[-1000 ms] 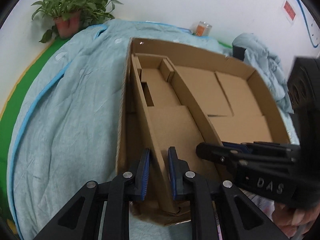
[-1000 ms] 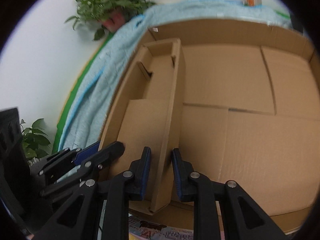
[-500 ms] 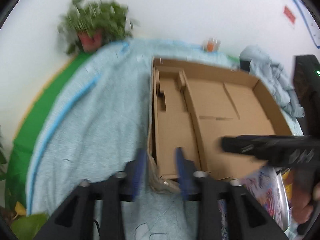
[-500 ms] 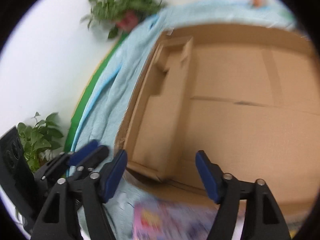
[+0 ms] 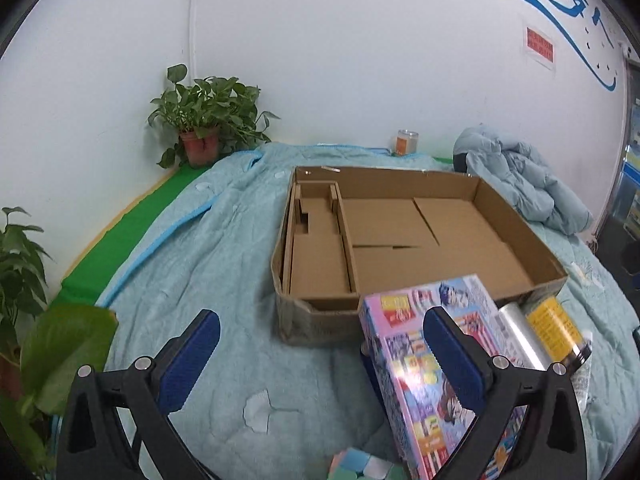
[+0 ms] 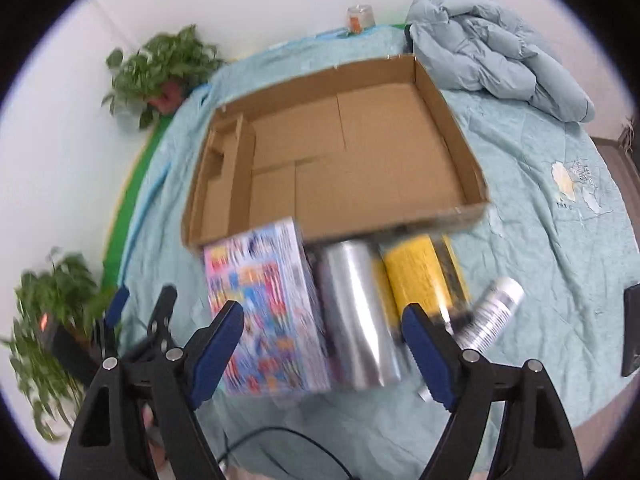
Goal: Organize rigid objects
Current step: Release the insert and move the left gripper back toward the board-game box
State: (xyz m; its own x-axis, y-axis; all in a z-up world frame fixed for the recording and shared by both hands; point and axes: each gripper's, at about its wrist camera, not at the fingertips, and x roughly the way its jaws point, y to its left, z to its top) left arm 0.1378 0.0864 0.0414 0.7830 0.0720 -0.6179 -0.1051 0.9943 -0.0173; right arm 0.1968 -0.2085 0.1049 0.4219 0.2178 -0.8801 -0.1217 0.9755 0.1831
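A shallow cardboard box [image 5: 516, 220] [image 6: 448, 128] with a narrow divided strip on its left lies open on the bed. In front of it lie a colourful printed box [image 5: 416, 344] [image 6: 264, 304], a silver roll [image 5: 520, 336] [image 6: 360, 312], a yellow-labelled cylinder [image 5: 556, 328] [image 6: 424, 276] and a silver can [image 6: 492, 316]. My left gripper [image 5: 320, 356] is open and empty, its right finger over the printed box. My right gripper [image 6: 322, 344] is open and empty above the printed box and the roll. A pastel cube [image 5: 360, 464] lies at the bottom edge.
A light blue quilt [image 5: 200, 260] covers the bed. Potted plants [image 5: 204, 128] [image 6: 160, 68] stand at the back left and the near left [image 5: 24, 280]. A crumpled blue duvet [image 5: 520, 176] [image 6: 492, 40] lies at the back right, a jar [image 5: 407, 141] by the wall.
Both grippers let go of the box's divider, opened wide and pulled back towards me. The objects in front of the box have come into view.
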